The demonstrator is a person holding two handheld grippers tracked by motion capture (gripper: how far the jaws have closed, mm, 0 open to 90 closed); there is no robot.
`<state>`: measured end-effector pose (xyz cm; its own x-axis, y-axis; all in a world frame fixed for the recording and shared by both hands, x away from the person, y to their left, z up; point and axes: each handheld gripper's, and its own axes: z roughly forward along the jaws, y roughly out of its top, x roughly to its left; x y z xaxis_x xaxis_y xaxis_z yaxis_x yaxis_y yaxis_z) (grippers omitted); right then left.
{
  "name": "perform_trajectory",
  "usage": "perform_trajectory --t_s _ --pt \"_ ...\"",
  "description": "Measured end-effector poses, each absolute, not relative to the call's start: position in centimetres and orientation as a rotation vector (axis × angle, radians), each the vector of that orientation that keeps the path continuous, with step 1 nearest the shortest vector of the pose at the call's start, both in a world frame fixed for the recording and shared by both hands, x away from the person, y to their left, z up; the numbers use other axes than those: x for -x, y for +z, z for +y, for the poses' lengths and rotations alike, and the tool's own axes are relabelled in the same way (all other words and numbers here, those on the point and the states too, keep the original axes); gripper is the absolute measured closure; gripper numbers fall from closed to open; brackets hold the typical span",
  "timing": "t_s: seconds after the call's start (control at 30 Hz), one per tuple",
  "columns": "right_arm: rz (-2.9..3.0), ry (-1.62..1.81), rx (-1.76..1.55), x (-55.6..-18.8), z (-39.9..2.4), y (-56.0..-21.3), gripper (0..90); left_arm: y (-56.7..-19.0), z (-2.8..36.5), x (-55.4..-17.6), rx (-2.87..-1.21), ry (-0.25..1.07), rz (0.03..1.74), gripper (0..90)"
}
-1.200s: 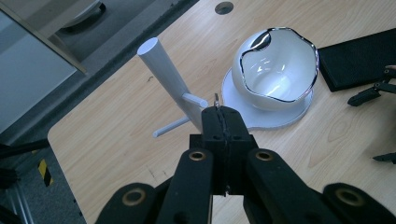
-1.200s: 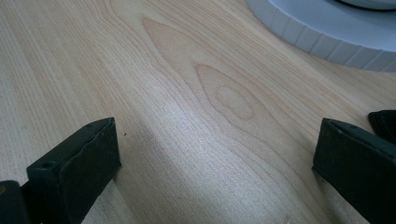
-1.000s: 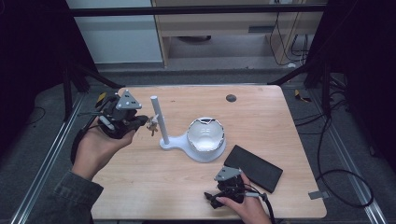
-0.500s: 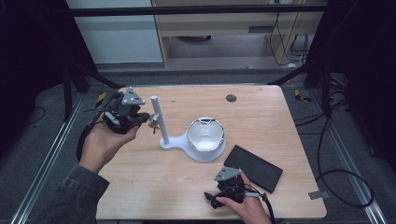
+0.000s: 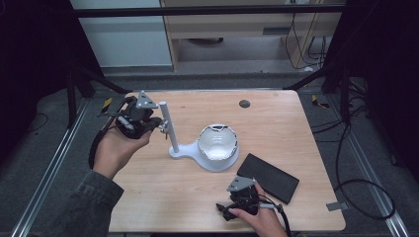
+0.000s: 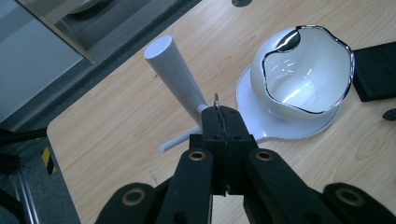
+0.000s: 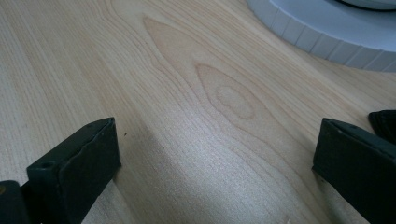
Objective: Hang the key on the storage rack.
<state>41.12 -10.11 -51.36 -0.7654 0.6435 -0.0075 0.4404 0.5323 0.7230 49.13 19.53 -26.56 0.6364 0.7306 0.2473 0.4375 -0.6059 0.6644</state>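
Left claw (image 5: 160, 124), at the left of the high view, is clenched on a small thin metal piece (image 6: 216, 101) whose tip protrudes above the closed jaws in the left gripper view; it is too small to identify, possibly a ring or hook. The claw tip sits just beside the white upright post (image 5: 168, 127), near a short peg on it.

Right claw (image 5: 223, 209), at the bottom centre of the high view, is released: in the right gripper view its jaws stand wide apart over bare wood with nothing between them.

Edges and open room:
- The tabletop (image 5: 276, 118) is bare across its upper right area apart from a small dark round spot (image 5: 244, 103) near the far edge.
- The right claw lies close to the near edge.
- The left hand (image 5: 116, 148) overhangs the left edge.

Containers:
- The white bowl (image 5: 218, 142), dark-rimmed with a wavy edge, sits on the white stand base (image 5: 185, 151) that carries the post. Its interior is empty, with reflections only.

Hidden or cut off:
- The black flat case (image 5: 269, 177) lies at the lower right, just beside the right claw; contact cannot be determined.
- The stand base is cut off at the upper right of the right gripper view.
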Motion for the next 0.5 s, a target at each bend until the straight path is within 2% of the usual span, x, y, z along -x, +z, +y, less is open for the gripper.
perform_trajectory --t_s 0.5 --pt "2.502 1.066 -0.908 -41.1 -10.1 -51.4 0.6 -27.8 20.2 -49.7 -2.228 0.665 0.959 89.6"
